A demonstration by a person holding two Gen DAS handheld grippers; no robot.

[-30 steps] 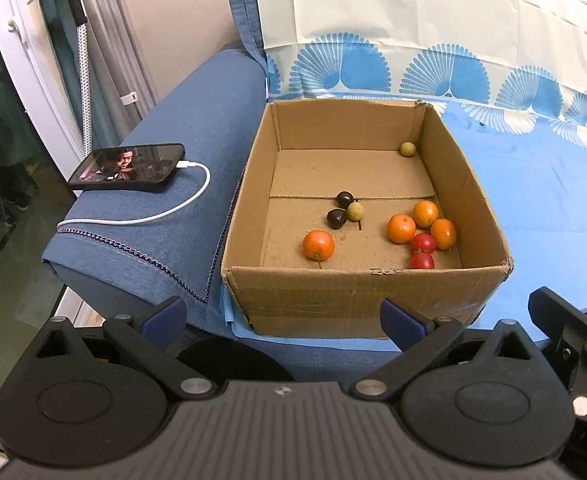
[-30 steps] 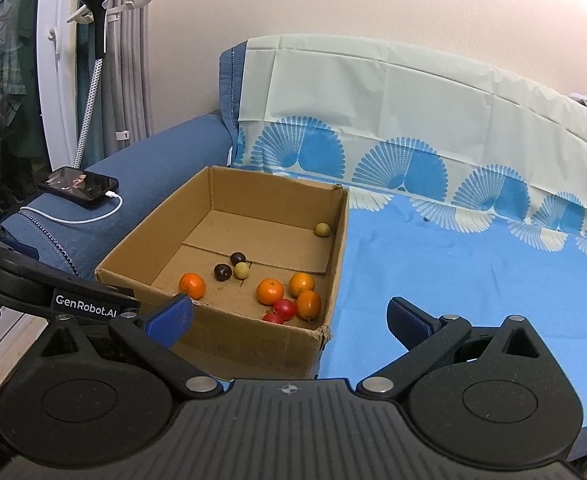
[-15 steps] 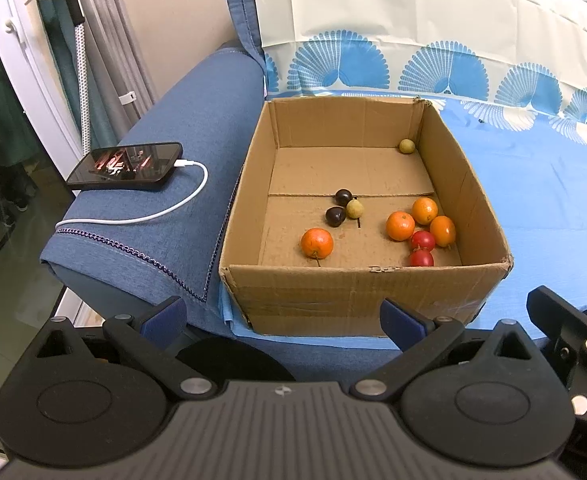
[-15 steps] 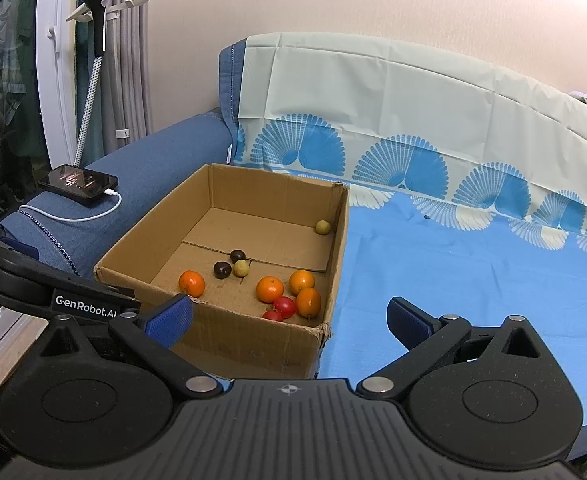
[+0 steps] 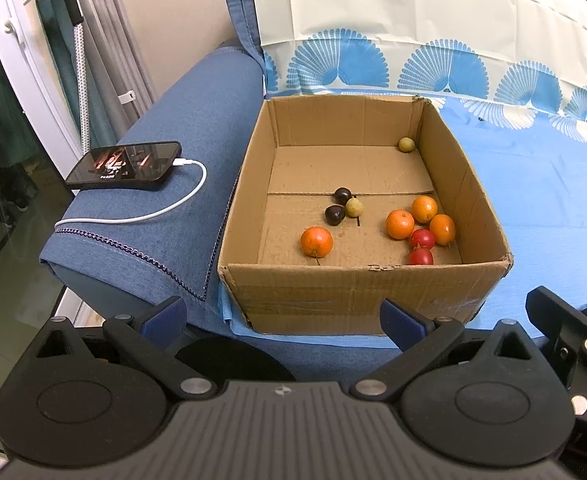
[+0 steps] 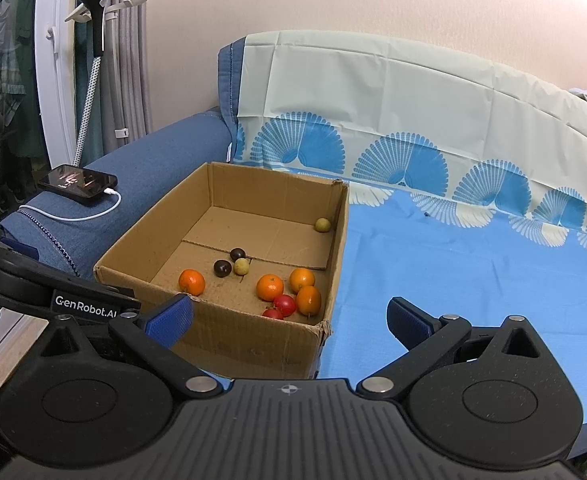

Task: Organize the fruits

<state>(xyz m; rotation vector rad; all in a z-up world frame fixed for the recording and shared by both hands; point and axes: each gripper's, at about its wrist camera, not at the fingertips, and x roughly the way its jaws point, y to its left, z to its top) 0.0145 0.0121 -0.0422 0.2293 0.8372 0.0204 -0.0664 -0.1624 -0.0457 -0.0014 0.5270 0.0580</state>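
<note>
An open cardboard box (image 5: 357,292) (image 6: 249,340) sits on a blue sofa seat. Inside lie several fruits: a lone orange (image 5: 316,241) (image 6: 191,282) at the front left, a cluster of oranges (image 5: 400,224) (image 6: 269,287) with two red fruits (image 5: 421,257) (image 6: 284,305) at the front right, two dark fruits (image 5: 334,215) (image 6: 222,268) and a yellow-green one (image 5: 354,207) (image 6: 241,267) in the middle, and another yellow-green one (image 5: 406,145) (image 6: 322,225) in the far right corner. My left gripper (image 5: 281,318) and right gripper (image 6: 289,318) are both open and empty, in front of the box.
A phone (image 5: 125,165) (image 6: 78,179) with a lit screen lies on the sofa armrest, with a white cable (image 5: 153,212) plugged in. A blue patterned sheet (image 6: 473,260) covers the seat right of the box. A floor lamp pole (image 6: 91,76) stands at the left.
Both views have drifted very slightly; the box sits a touch higher in the left wrist view. The phone screen picture changed. The grippers stay open.
</note>
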